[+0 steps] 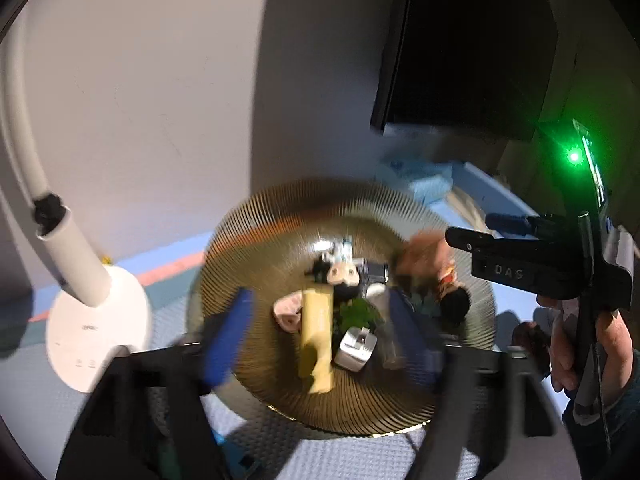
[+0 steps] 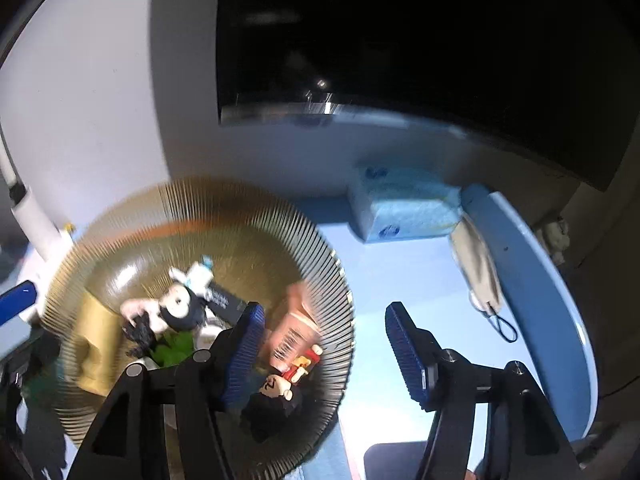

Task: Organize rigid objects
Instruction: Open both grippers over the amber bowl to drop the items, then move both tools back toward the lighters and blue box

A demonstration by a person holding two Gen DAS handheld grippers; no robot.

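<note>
A gold ribbed plate (image 1: 256, 240) sits on the blue table and holds several small things: a yellow block (image 1: 316, 332), a black-and-white cow figure (image 1: 340, 272), a white cube-shaped adapter (image 1: 356, 348), something green (image 1: 356, 316), a pink pack (image 2: 296, 332) and a black-haired doll (image 2: 276, 400). My left gripper (image 1: 320, 336) hovers open over the plate, its blue pads on either side of the yellow block and the adapter, touching neither. My right gripper (image 2: 324, 354) is open above the plate's right rim (image 2: 344, 300); its left pad is beside the pink pack, its right pad over bare table.
A white lamp base (image 1: 96, 328) with a bent arm stands left of the plate. Behind are a blue tissue pack (image 2: 404, 208), a face mask (image 2: 480, 276) and a dark monitor (image 2: 400, 40). The table's curved edge (image 2: 560, 300) runs on the right. A person's hand (image 1: 576, 344) grips the right tool.
</note>
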